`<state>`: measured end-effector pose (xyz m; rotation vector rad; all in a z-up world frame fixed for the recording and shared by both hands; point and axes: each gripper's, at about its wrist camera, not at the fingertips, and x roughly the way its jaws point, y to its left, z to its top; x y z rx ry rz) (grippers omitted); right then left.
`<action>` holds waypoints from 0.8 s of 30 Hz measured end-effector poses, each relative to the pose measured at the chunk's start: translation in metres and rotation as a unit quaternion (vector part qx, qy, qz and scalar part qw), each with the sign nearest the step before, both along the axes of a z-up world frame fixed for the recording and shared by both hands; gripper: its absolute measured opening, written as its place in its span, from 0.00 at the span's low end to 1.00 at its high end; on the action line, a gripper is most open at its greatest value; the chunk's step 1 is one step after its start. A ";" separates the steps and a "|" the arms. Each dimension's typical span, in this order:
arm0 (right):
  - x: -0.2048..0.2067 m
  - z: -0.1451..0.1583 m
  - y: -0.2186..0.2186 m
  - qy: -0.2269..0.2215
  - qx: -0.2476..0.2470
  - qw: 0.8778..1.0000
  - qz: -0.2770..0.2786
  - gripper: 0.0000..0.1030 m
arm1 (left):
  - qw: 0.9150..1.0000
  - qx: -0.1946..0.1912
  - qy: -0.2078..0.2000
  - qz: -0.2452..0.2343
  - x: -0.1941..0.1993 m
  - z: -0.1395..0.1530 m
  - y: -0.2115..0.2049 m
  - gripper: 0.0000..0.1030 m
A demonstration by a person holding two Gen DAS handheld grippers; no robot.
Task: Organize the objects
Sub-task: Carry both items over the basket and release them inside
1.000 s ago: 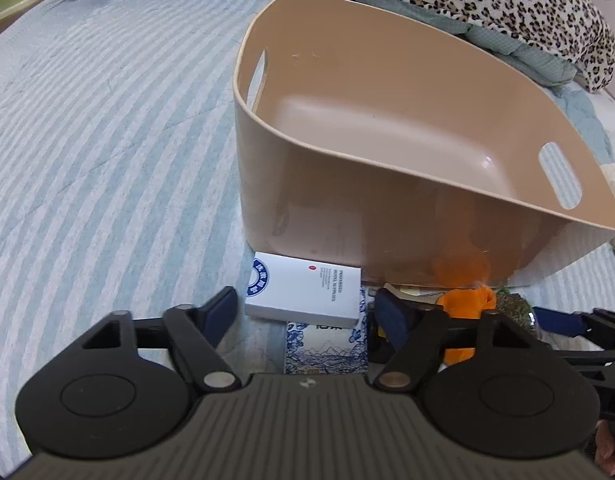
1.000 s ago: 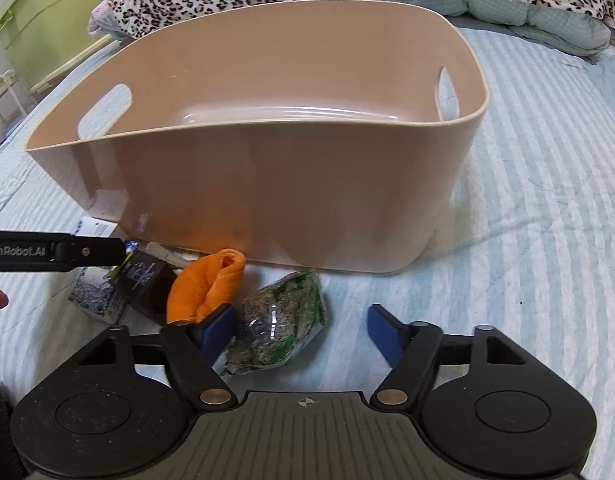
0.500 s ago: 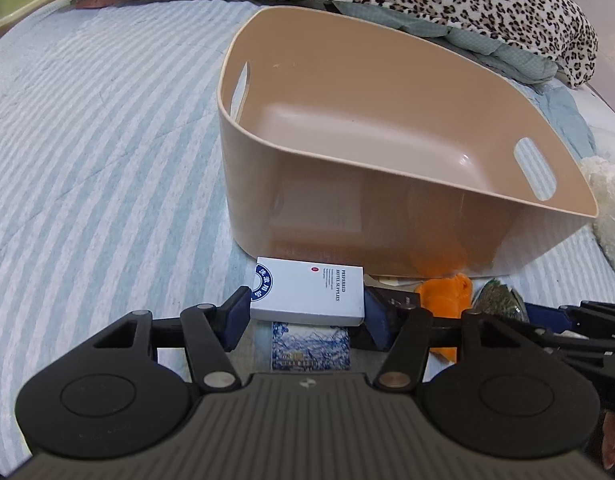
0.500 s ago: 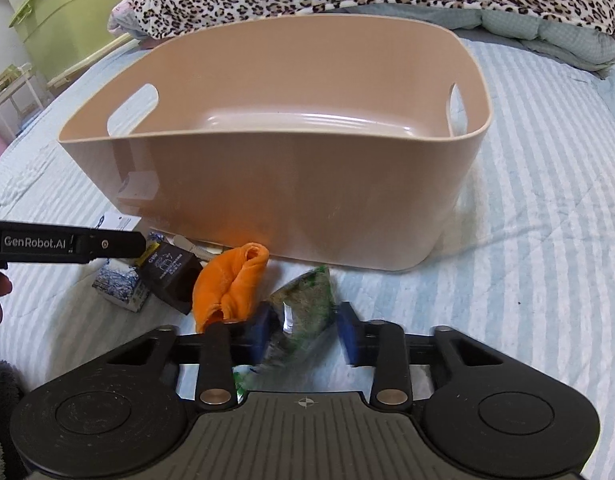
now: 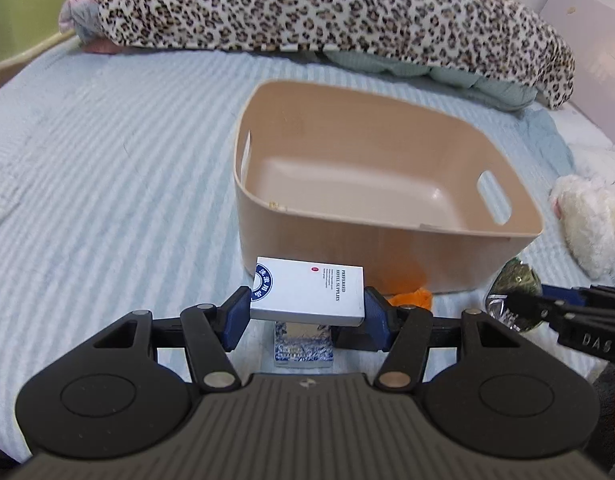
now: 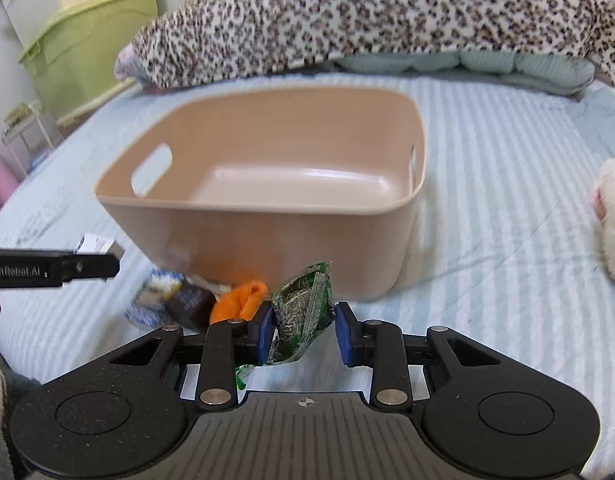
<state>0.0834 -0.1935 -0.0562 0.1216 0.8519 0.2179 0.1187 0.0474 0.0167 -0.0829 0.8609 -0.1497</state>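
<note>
We see a blue-striped bed (image 5: pixel 107 168) — on it a beige bin (image 5: pixel 387 240), orange cloth (image 6: pixel 239 300), patterned box (image 5: pixel 303 346), dark box (image 6: pixel 189 304) and leopard-print blanket (image 5: pixel 307 8).

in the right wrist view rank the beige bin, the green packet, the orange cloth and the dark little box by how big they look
1. beige bin, by far
2. green packet, though it sits nearest the camera, in the right gripper
3. orange cloth and dark little box: too alike to rank, both partly hidden
</note>
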 end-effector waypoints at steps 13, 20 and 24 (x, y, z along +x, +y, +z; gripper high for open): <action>0.007 0.070 -0.012 -0.091 0.015 0.995 -0.021 0.29 | 0.998 0.002 -0.061 -0.019 0.001 0.055 -0.012 0.60; 0.030 0.082 -0.016 -0.114 0.006 0.993 -0.026 0.29 | 0.997 0.020 -0.070 -0.023 0.031 0.058 -0.026 0.60; 0.045 0.079 -0.013 -0.120 0.000 0.992 -0.028 0.29 | 0.997 0.044 -0.062 -0.029 0.053 0.047 -0.039 0.60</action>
